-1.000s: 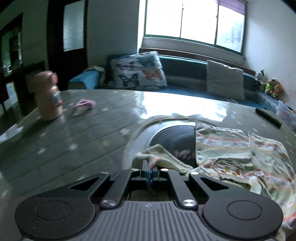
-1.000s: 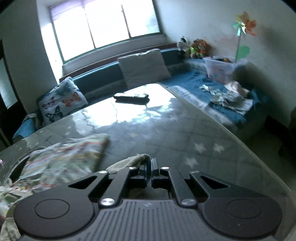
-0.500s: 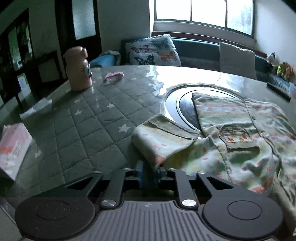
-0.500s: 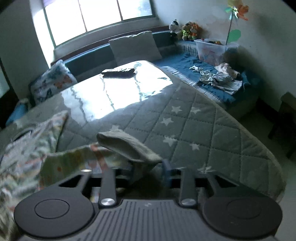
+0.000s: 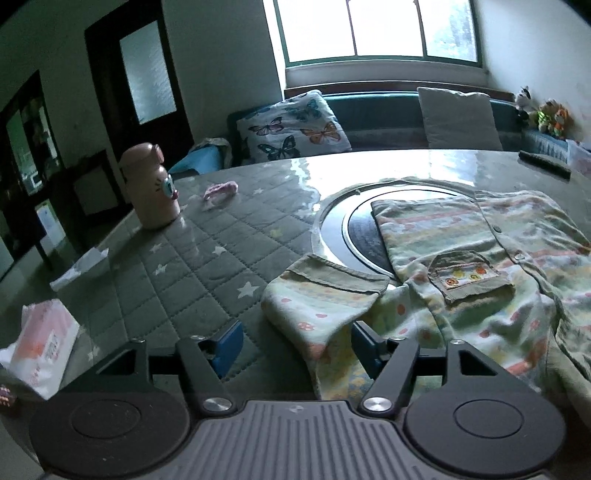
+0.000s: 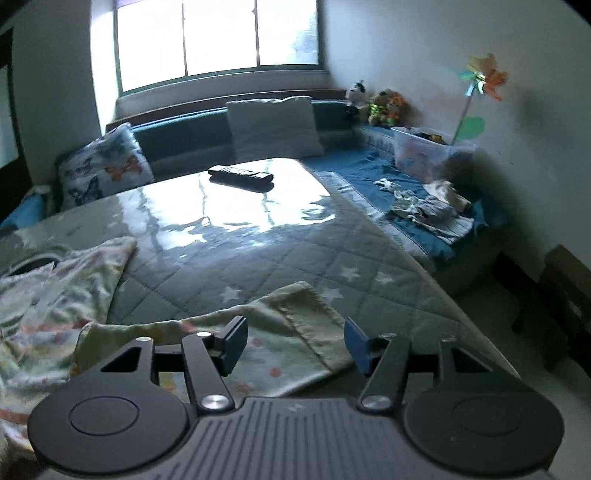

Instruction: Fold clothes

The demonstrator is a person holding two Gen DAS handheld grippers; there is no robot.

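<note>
both sets of jaws have just been opening. the left gripper (image 5: 297, 341) stands wide, one cuffed sleeve of the pastel printed baby shirt (image 5: 476, 266) lying loose between its blue pads on the grey quilted star-patterned table cover (image 5: 177, 280). the right gripper (image 6: 295, 338) gapes likewise over the other sleeve (image 6: 291, 317), gripping nothing.

I saw a pink bottle (image 5: 150, 186) on the quilted counter (image 5: 207, 266), a remote (image 6: 241, 176) farther off, and a butterfly pillow (image 5: 291, 127) behind.

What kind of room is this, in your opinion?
Most likely a home living room: a blue cushioned bench sofa under a wide window, a butterfly-print pillow, stuffed toys in the corner, and a table with a grey star-quilted cover.
</note>
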